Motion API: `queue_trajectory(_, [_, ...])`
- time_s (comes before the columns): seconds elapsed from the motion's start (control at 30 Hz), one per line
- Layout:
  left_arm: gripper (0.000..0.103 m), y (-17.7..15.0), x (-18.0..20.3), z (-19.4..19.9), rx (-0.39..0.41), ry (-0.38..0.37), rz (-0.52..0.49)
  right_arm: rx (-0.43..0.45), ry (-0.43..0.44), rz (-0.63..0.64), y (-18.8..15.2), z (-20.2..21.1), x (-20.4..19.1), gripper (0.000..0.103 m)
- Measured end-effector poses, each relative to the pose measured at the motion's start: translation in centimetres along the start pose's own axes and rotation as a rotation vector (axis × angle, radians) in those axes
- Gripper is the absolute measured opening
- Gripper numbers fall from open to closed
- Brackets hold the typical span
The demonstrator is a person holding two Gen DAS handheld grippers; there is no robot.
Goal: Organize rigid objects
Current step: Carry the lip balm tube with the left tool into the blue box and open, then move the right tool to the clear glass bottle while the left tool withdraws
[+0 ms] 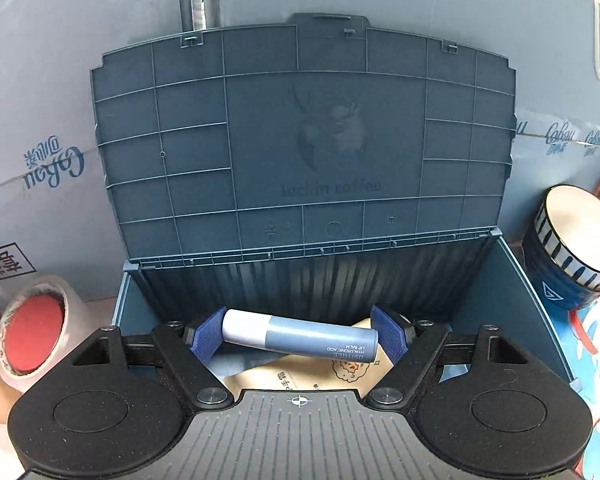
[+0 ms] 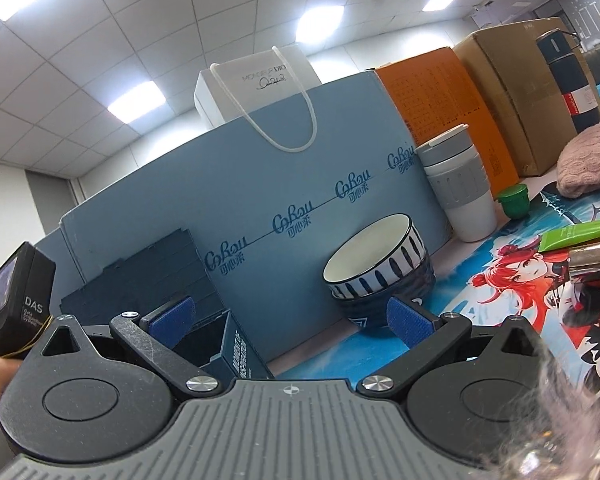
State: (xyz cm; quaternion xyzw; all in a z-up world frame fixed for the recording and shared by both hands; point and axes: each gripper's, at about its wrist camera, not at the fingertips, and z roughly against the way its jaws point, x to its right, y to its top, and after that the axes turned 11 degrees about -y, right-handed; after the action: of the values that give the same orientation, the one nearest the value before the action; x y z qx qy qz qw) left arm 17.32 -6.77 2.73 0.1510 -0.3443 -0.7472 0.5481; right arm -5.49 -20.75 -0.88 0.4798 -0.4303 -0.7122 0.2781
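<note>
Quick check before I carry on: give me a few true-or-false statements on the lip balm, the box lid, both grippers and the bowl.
1. The left gripper holds the lip balm over the open blue box. True.
2. The box lid is shut. False: it stands raised behind the box.
3. The right gripper grips the bowl. False: it is open and empty.
4. A roll of tape lies left of the box. True.
5. The bowl is plain red. False: blue and white stripes.

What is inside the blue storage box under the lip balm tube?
Under the lip balm tube lies a beige packet in the blue storage box. The left tongs hide the rest.
</note>
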Motion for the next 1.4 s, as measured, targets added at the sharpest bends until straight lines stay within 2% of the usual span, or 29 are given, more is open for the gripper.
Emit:
queue_trajectory(0.27, [0.08,-0.4,-0.3,-0.5,-0.003,-0.027,0.021,-0.001,-0.005,0.007,0.0,0.0,0.0,0.103])
queue_trajectory(0.47, [0.081,-1.2,-0.1,0.4,0.062,-0.067,0.053,-0.004,-0.009,0.03,-0.2,0.0,-0.3,0.103])
queue_trajectory(0.77, [0.09,-2.8,0.2,5.8,0.261,-0.14,0.052,-0.004,-0.017,0.059,-0.5,-0.2,-0.6,0.103])
queue_trajectory(0.93, [0.092,-4.5,-0.8,8.0,0.316,-0.23,0.094,-0.007,-0.026,0.072,-0.7,-0.3,-0.6,0.103])
queue_trajectory(1.2, [0.093,-6.2,0.0,9.1,0.353,-0.325,0.044,-0.01,-0.057,0.108,-1.0,-0.6,-0.8,0.103])
queue_trajectory(1.3, [0.093,-6.3,-0.2,9.4,0.375,-0.342,0.026,-0.012,-0.065,0.122,-1.2,-0.6,-0.9,0.103])
queue_trajectory(1.4, [0.094,-6.4,-1.2,9.9,0.378,-0.36,0.048,-0.004,-0.082,0.129,-1.2,-0.5,-1.0,0.103])
